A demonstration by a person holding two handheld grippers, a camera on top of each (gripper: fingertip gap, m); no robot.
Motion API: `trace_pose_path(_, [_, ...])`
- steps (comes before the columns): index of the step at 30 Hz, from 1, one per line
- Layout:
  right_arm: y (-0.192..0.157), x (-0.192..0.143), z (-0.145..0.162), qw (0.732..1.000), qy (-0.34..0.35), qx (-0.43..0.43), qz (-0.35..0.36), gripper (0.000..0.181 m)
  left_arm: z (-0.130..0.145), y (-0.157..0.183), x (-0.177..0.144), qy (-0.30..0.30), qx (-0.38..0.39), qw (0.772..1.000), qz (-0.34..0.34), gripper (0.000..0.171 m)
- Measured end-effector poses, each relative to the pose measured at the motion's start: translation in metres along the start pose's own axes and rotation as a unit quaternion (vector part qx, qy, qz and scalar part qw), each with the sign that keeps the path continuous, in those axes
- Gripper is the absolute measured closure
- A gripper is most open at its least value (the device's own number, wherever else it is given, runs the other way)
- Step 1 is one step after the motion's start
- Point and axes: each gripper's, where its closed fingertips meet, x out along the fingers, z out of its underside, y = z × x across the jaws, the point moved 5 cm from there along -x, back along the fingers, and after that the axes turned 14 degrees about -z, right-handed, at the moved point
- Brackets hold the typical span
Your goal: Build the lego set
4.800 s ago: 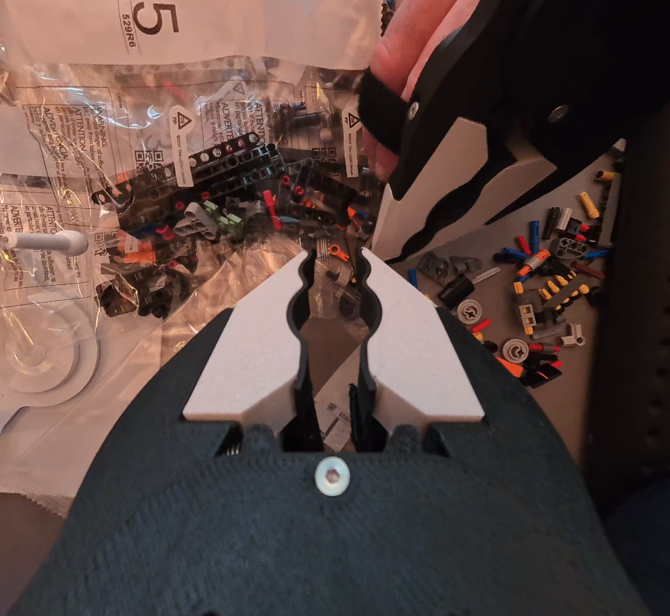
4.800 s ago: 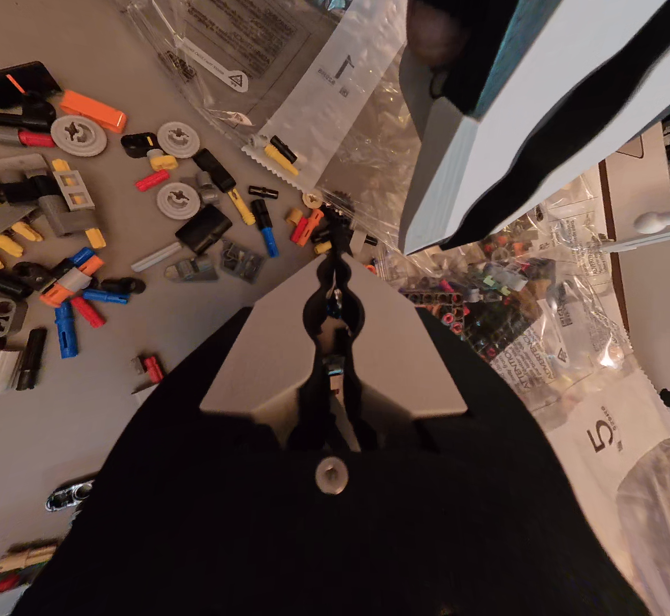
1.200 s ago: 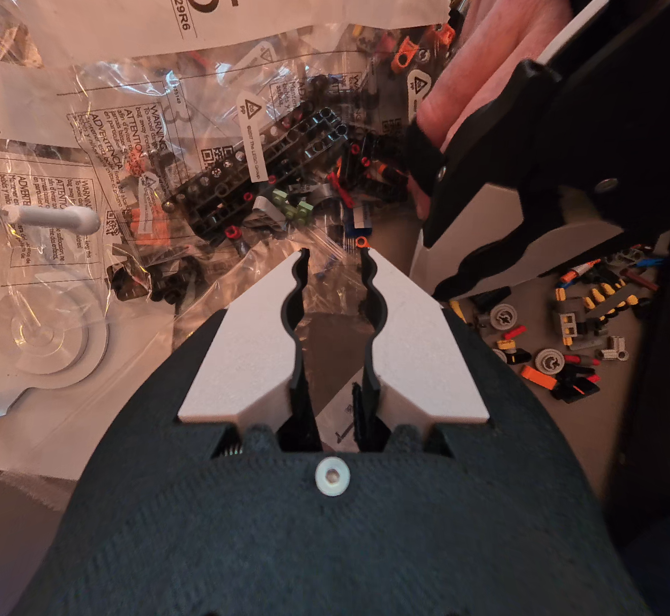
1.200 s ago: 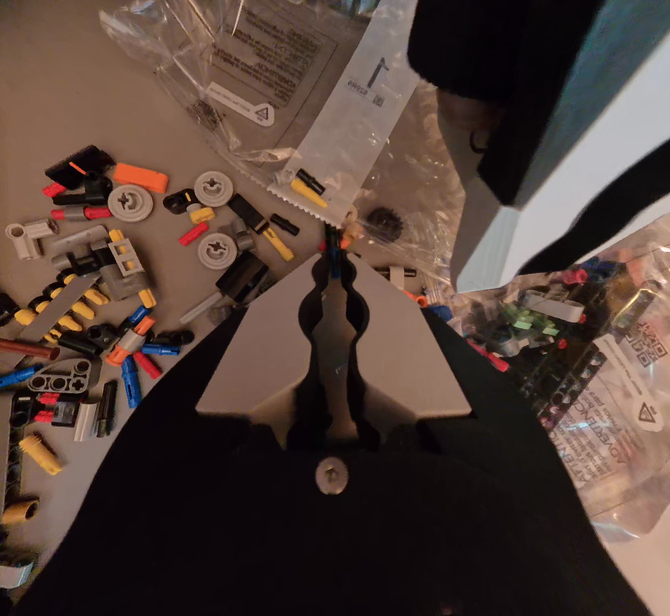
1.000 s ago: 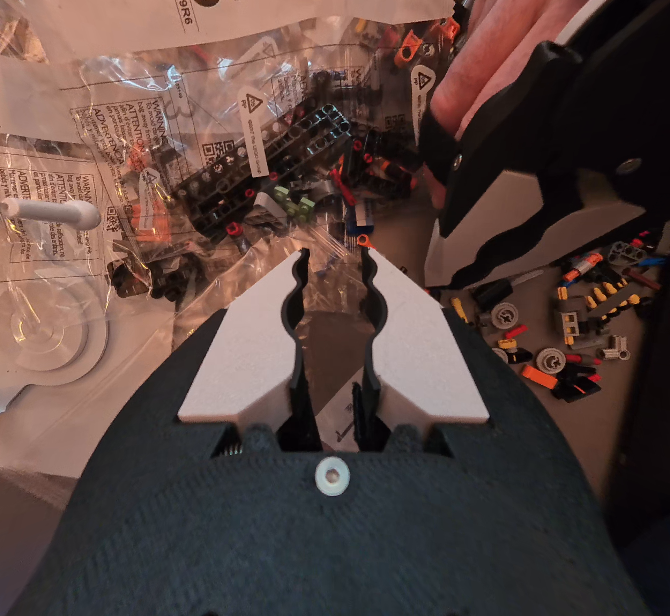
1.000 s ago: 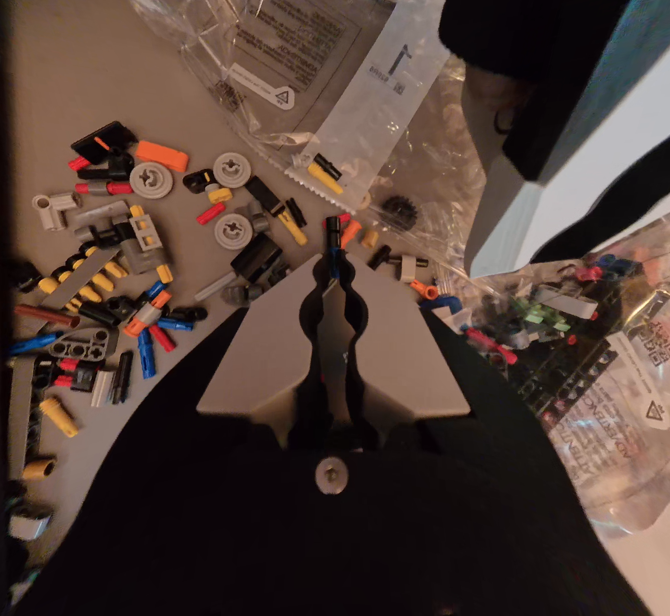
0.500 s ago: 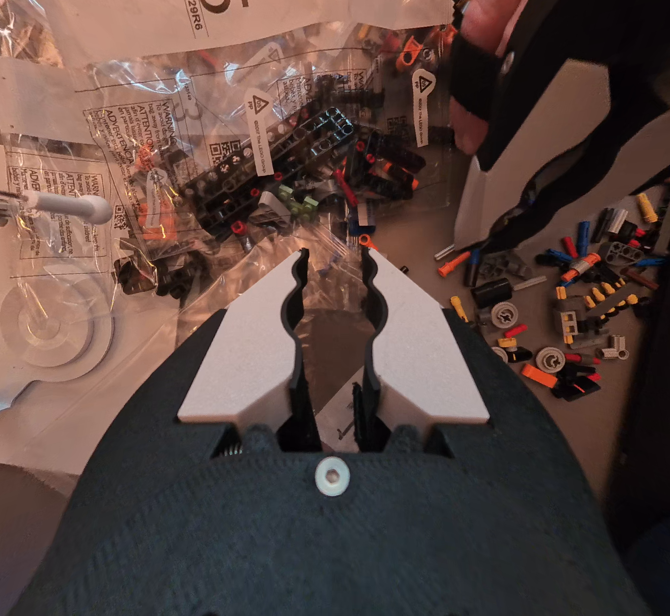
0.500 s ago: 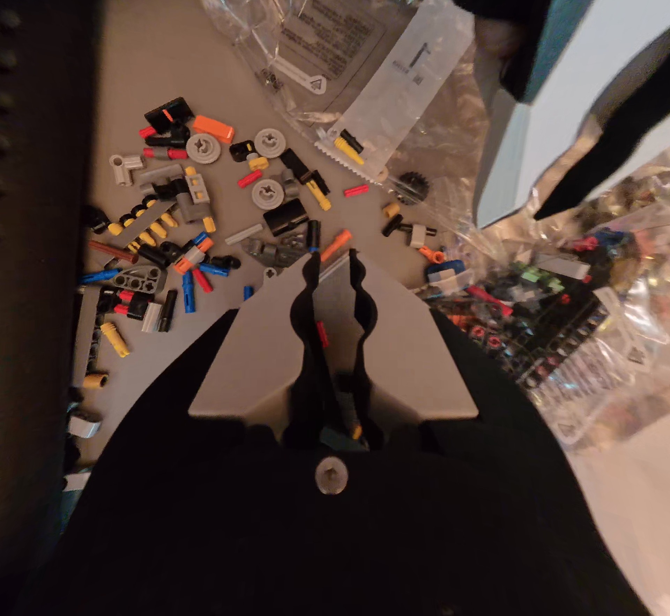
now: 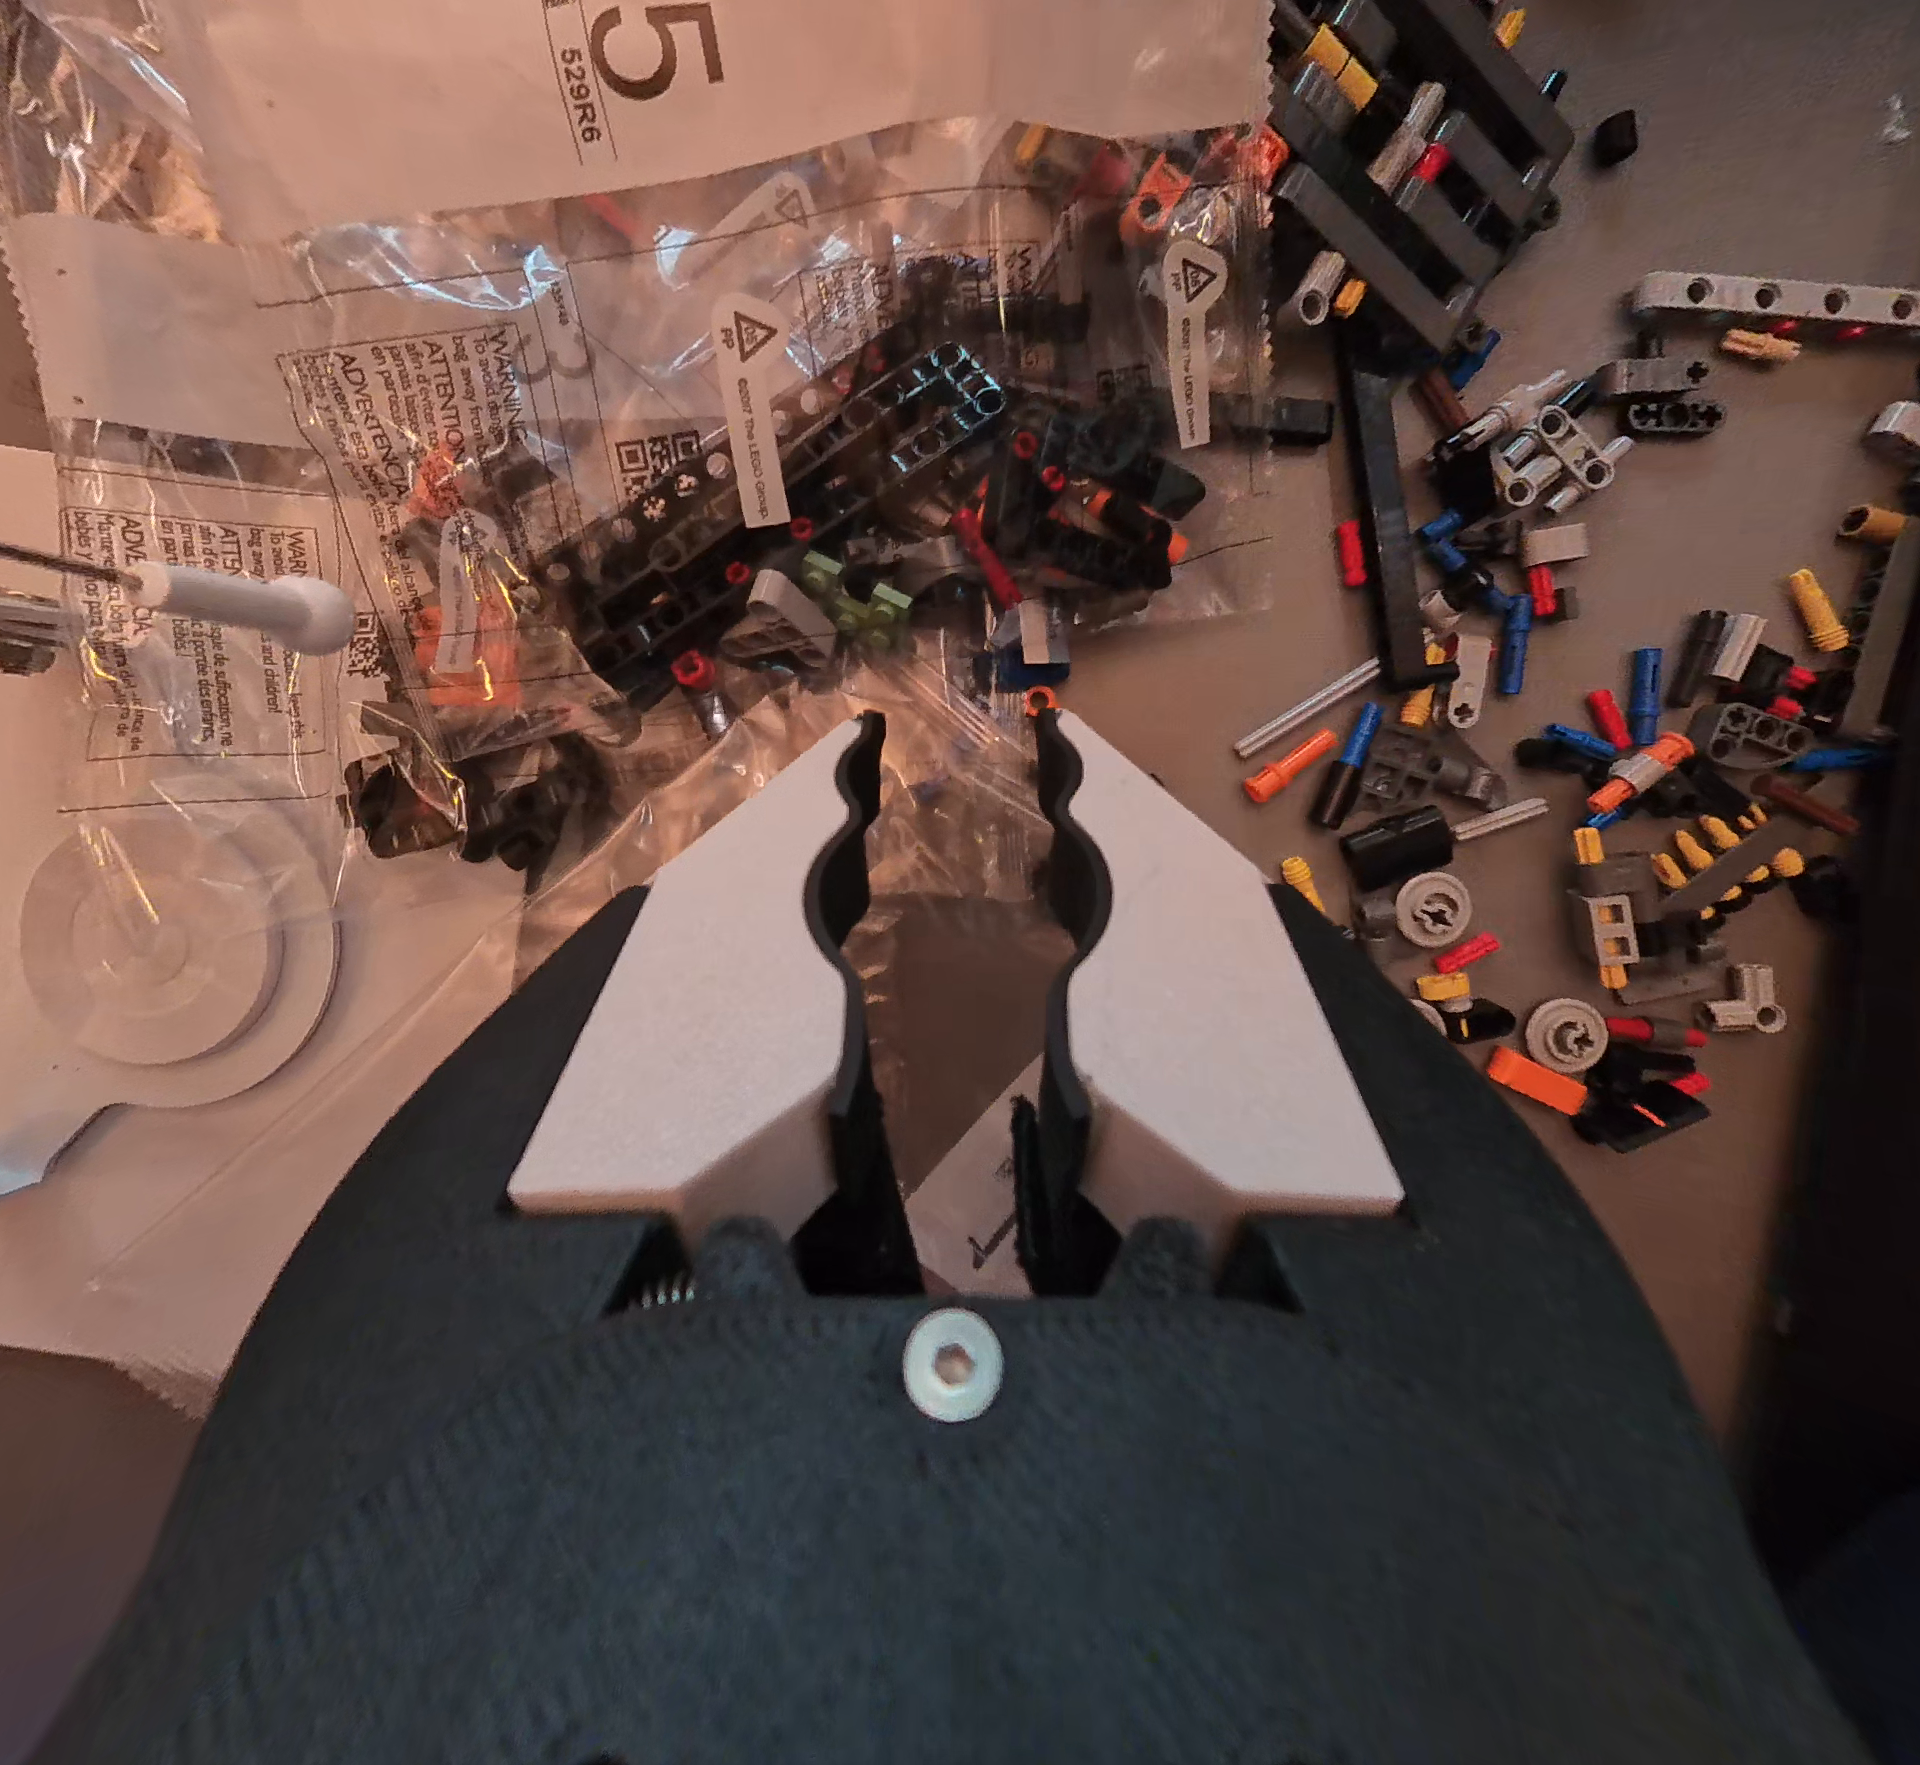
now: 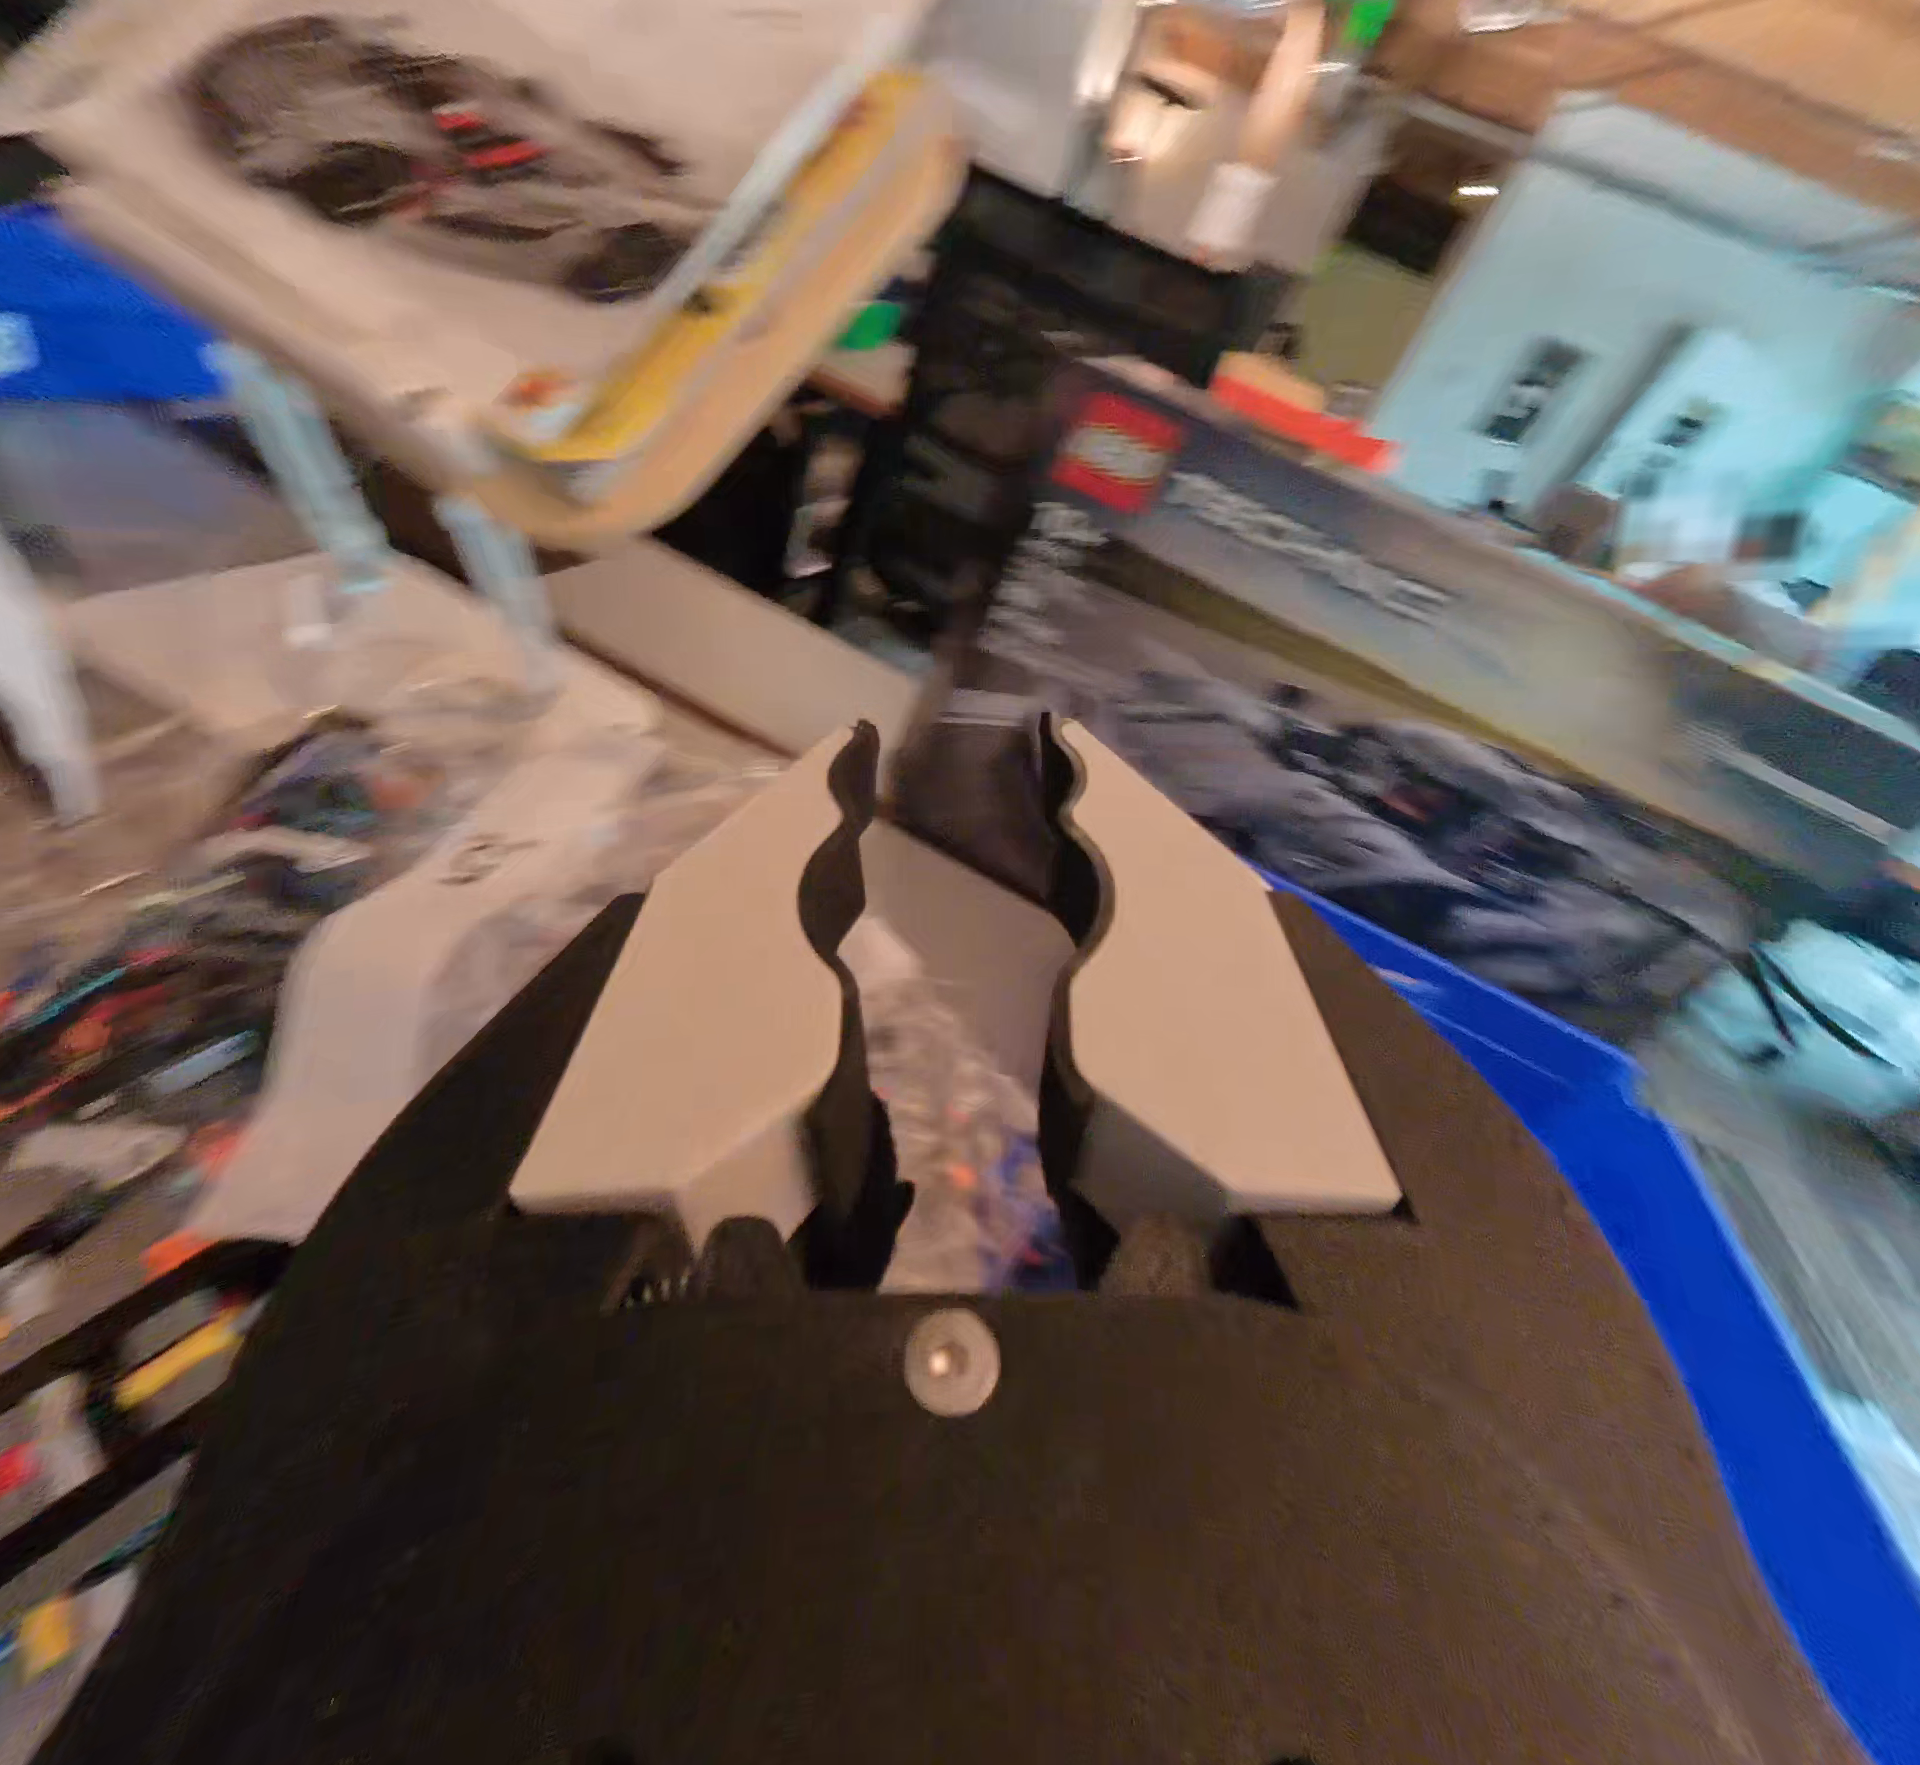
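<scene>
The loose Lego pieces [image 9: 1558, 780] are lying scattered on the grey table [image 9: 1714, 105], right of the sealed numbered parts bag [image 9: 727, 427], probably tipped out for easy picking. The left gripper [image 9: 956, 728] is hovering over the bag's edge, jaws apart and empty. The right gripper [image 10: 956, 739] is gaping empty too, pointing across the blurred room toward the Lego box [image 10: 1351, 593].

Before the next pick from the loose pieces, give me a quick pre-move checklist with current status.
1. Left gripper open and empty: ok.
2. Right gripper open, nothing between the fingers: ok.
3. Right wrist view sharp enough to aim: not ok, heavily blurred and pointing off the pieces.
4. Loose pieces uncovered in the left wrist view: ok.
5. Sealed parts bag lies under the left fingertips, not gripped: ok.
6. Which piece comes next: cannot tell.
</scene>
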Motion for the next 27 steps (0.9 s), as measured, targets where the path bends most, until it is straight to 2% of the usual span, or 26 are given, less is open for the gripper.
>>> trace_pose_path(3, [0.053,-0.033,0.015,0.994,0.010,0.047,0.096,0.152,-0.001,0.000,0.000,0.002,0.000,1.000,0.001,0.143])
trace_pose_path(5, [0.083,-0.046,0.037,0.988,-0.014,0.078,0.131,0.147,0.000,0.000,0.000,0.002,0.000,1.000,0.001,0.143])
trace_pose_path(8, [0.118,-0.049,0.099,0.969,-0.138,0.131,0.158,0.136,0.000,0.000,0.001,0.003,-0.001,1.000,0.002,0.143])
trace_pose_path(14, [0.137,-0.047,0.209,0.912,-0.351,0.173,0.124,0.121,0.001,0.000,0.009,-0.010,0.000,1.000,0.005,0.143])
trace_pose_path(20, [0.145,-0.049,0.227,0.883,-0.430,0.158,0.106,0.142,0.002,0.003,0.018,-0.027,0.005,1.000,0.008,0.143])
trace_pose_path(23, [0.147,-0.047,0.230,0.874,-0.448,0.165,0.091,0.160,0.002,0.005,0.023,-0.034,0.007,0.999,0.011,0.143])
trace_pose_path(24, [0.146,-0.047,0.232,0.871,-0.458,0.158,0.085,0.175,0.002,0.005,0.024,-0.037,0.009,0.999,0.011,0.143])
trace_pose_path(25, [0.145,-0.047,0.234,0.868,-0.465,0.153,0.083,0.181,0.002,0.006,0.025,-0.039,0.010,0.999,0.011,0.143])
trace_pose_path(27, [0.144,-0.047,0.233,0.870,-0.461,0.154,0.076,0.181,0.002,0.006,0.027,-0.043,0.013,0.999,0.011,0.143])
